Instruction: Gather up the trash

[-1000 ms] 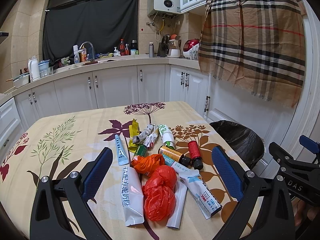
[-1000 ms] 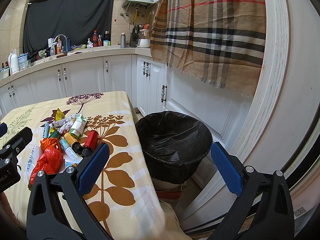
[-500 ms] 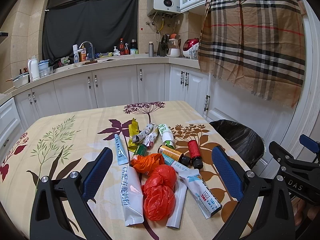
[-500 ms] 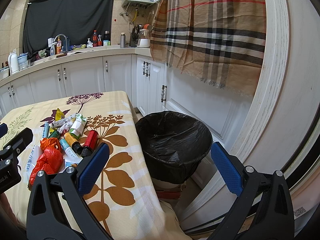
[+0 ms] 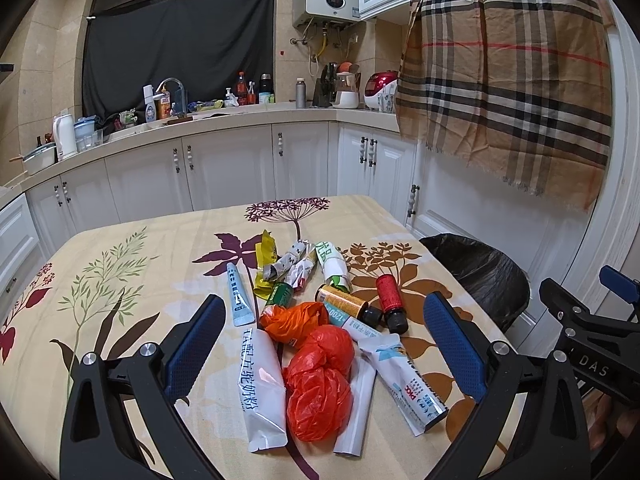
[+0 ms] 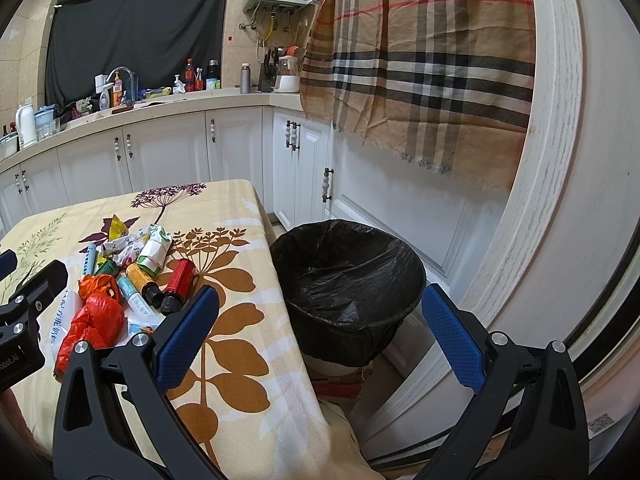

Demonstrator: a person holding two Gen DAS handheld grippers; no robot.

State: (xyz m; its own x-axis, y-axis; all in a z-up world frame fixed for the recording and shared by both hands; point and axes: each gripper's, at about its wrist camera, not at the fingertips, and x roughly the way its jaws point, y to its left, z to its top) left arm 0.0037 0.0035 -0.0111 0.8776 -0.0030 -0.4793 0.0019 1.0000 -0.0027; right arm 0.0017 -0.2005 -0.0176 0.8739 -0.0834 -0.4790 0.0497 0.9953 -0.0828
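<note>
On the table (image 5: 120, 264) the trash pile (image 5: 316, 320) sits beside the bin (image 6: 348, 280); both grippers, left gripper (image 5: 324, 344) and right gripper (image 6: 320, 336), are wide and empty, so we'd drop squarely onto the red bag (image 5: 320, 384) first.

Your left gripper (image 5: 320, 350) and right gripper (image 6: 318, 338) look alike: black angular frames with triangular cut-outs, silver round-headed screws at the joints, and blue dimpled pads (image 5: 454, 346) lining the fingers. White lettering "DAS" marks your right gripper's side in the left view.
</note>
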